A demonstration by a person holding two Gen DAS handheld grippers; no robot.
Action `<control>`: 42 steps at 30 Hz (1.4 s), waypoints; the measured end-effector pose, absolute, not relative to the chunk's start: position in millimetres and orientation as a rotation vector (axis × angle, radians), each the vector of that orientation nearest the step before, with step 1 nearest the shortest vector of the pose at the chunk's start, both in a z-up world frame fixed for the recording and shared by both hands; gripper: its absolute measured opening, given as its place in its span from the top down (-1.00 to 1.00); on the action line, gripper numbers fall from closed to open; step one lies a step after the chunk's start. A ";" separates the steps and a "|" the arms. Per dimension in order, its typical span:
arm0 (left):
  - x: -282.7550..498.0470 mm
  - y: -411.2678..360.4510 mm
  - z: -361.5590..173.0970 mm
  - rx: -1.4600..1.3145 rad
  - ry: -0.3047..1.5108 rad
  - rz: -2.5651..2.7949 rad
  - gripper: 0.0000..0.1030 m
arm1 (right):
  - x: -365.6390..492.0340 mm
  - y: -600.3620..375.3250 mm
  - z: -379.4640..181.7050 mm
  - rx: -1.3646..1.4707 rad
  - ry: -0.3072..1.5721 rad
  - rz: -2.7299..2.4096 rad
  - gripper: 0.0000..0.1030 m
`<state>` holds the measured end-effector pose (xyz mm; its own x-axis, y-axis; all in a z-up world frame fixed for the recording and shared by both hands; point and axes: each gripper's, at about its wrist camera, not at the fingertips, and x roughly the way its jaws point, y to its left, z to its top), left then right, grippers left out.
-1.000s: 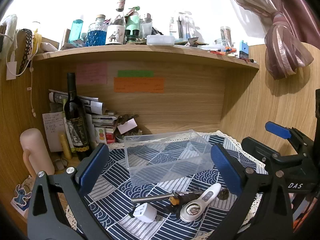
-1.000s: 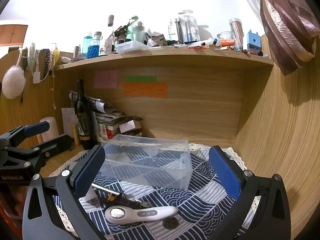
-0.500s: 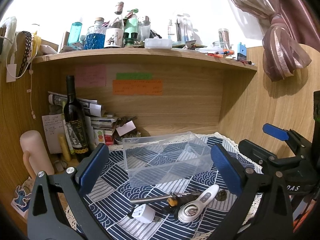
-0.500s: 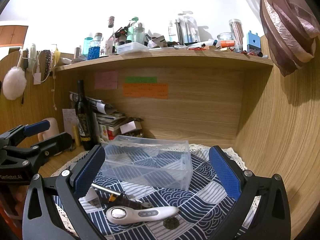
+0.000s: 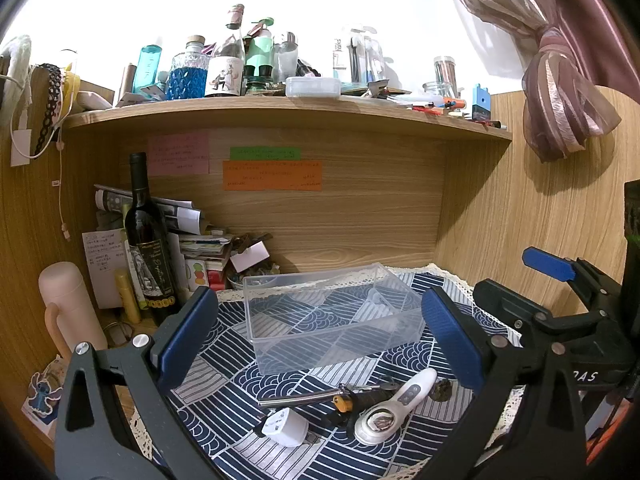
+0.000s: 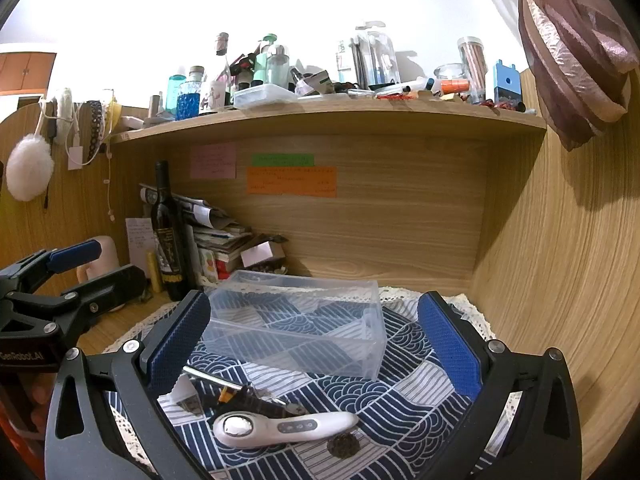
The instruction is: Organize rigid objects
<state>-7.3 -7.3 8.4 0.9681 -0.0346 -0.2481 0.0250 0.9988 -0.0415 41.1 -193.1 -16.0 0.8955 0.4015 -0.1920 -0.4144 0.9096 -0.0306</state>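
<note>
A clear plastic divided box [image 5: 332, 320] [image 6: 296, 332] stands empty on a blue patterned cloth [image 5: 224, 364]. In front of it lie a white handheld device [image 5: 394, 412] [image 6: 280, 426], a white plug adapter [image 5: 285, 427], a metal rod [image 5: 298, 398], a small dark tool with an orange part [image 5: 348, 402] and a small dark round piece [image 6: 342, 447]. My left gripper [image 5: 320, 340] is open and empty, above the objects. My right gripper [image 6: 312, 348] is open and empty, to the right of the left one.
A wine bottle [image 5: 150, 248], a stack of papers and books [image 5: 200, 248] and a pink flask [image 5: 70, 316] stand at the back left. A crowded shelf [image 5: 280, 108] runs overhead. Wooden walls close the back and right [image 6: 560, 280].
Both views have shifted slightly; the left gripper has eased back and up a little. Nothing on the cloth has moved.
</note>
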 end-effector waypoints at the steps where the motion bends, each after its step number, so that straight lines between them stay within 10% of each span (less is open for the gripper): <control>1: -6.6 -7.3 8.3 -0.039 0.255 -0.036 -1.00 | 40.6 -193.1 -16.4 -0.071 0.185 0.424 -1.00; 11: 5.6 3.8 -2.5 -0.059 0.308 -0.020 -0.74 | 52.2 -193.2 -24.8 -0.063 0.232 0.438 -0.99; 27: 41.8 33.9 -90.2 -0.124 0.644 0.041 -0.39 | 91.8 -223.6 -90.6 -0.061 0.531 0.413 -0.30; 37: 57.2 27.0 -128.0 -0.139 0.768 0.026 -0.33 | 99.4 -218.2 -135.1 -0.075 0.683 0.441 -0.25; 42: 64.9 20.9 -137.8 -0.121 0.787 0.013 0.07 | 109.5 -215.0 -149.4 -0.067 0.724 0.448 0.05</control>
